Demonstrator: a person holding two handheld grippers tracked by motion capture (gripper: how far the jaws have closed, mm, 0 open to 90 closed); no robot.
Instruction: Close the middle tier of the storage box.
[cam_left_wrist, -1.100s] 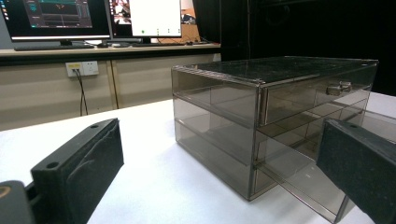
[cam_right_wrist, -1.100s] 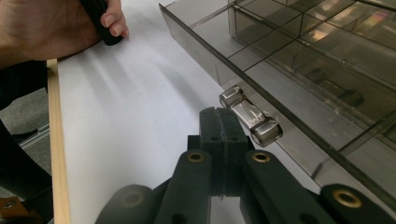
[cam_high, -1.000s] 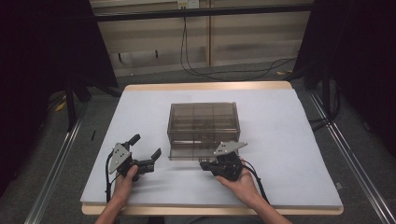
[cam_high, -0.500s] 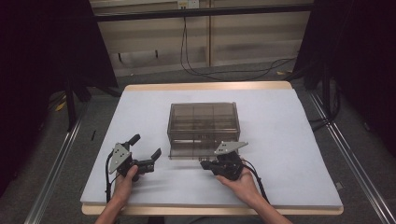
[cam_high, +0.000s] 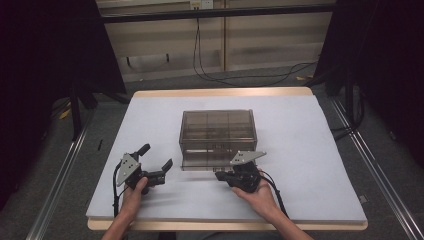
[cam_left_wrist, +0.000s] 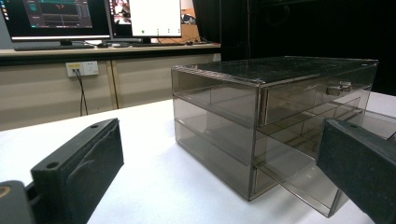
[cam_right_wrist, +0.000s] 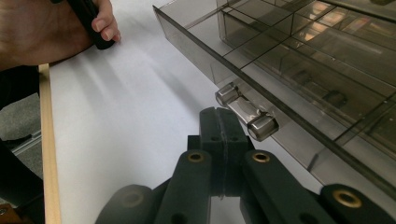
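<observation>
Drawer cabinet (cam_high: 218, 136), smoked clear plastic, at frame centre in the high view on white table (cam_high: 310, 150); bottom drawer (cam_right_wrist: 299, 88) slightly pulled out. Right gripper (cam_right_wrist: 223, 122) at lower centre of its own view, jaws pressed fully together on nothing, tips just short of metal drawer handle (cam_right_wrist: 246, 112). Left gripper (cam_high: 156, 160) at lower left of the high view, jaws spread wide and empty, apart from cabinet.

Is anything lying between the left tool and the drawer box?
No. In the high view only bare white table cover separates the open left tool from the smoked clear drawer box; the left gripper view agrees.
</observation>
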